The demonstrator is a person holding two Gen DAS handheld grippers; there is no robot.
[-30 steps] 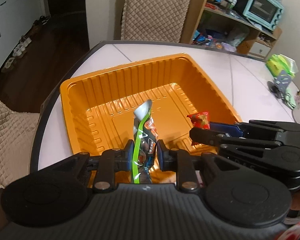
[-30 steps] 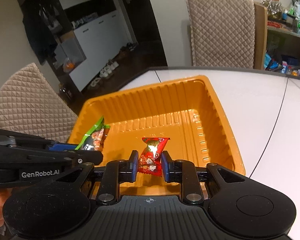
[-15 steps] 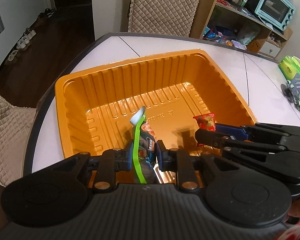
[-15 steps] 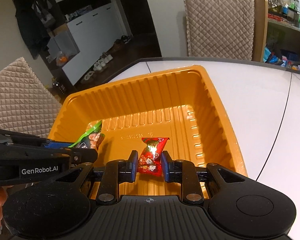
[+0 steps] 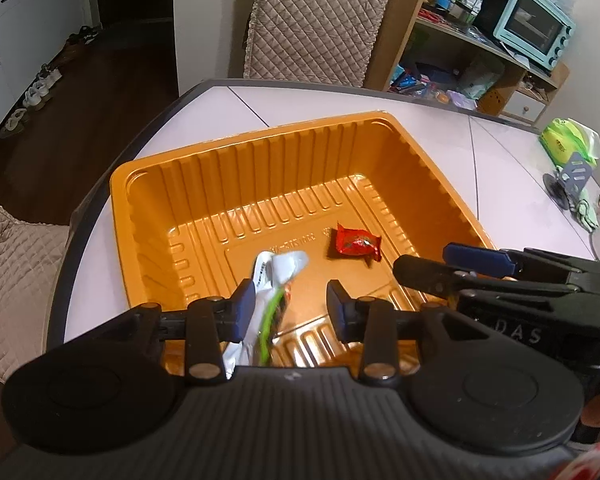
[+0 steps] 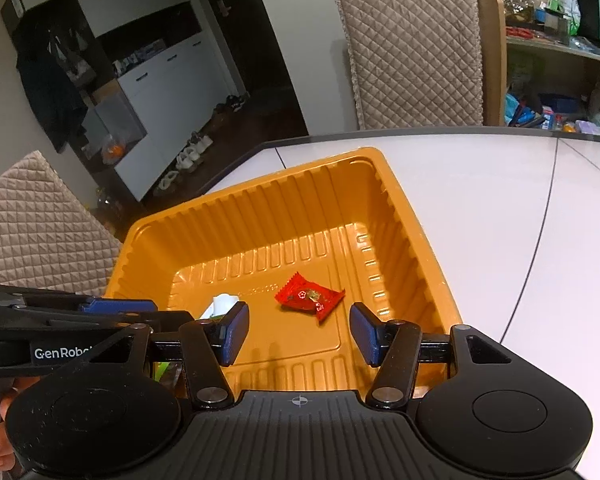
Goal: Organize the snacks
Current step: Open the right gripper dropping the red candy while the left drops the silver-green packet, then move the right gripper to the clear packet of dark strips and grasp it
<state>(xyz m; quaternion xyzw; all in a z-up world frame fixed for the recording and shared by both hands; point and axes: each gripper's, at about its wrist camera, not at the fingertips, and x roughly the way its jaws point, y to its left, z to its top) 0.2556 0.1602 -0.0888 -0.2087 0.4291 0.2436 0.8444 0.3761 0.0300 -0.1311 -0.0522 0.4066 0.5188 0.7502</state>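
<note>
Right wrist view: the red candy [image 6: 310, 297], clamped 1 second ago, now lies on the orange tray [image 6: 416, 248] floor at 12 o'clock of the right gripper [image 6: 299, 332], whose jaws are opening and empty. Left gripper [image 5: 290, 308] jaws are opening too; the green-and-white snack packet [image 5: 268, 292], blurred, leans on its 9 o'clock pad. A quilted chair [image 5: 316, 20] stands beyond the table [image 5: 512, 184].
</note>
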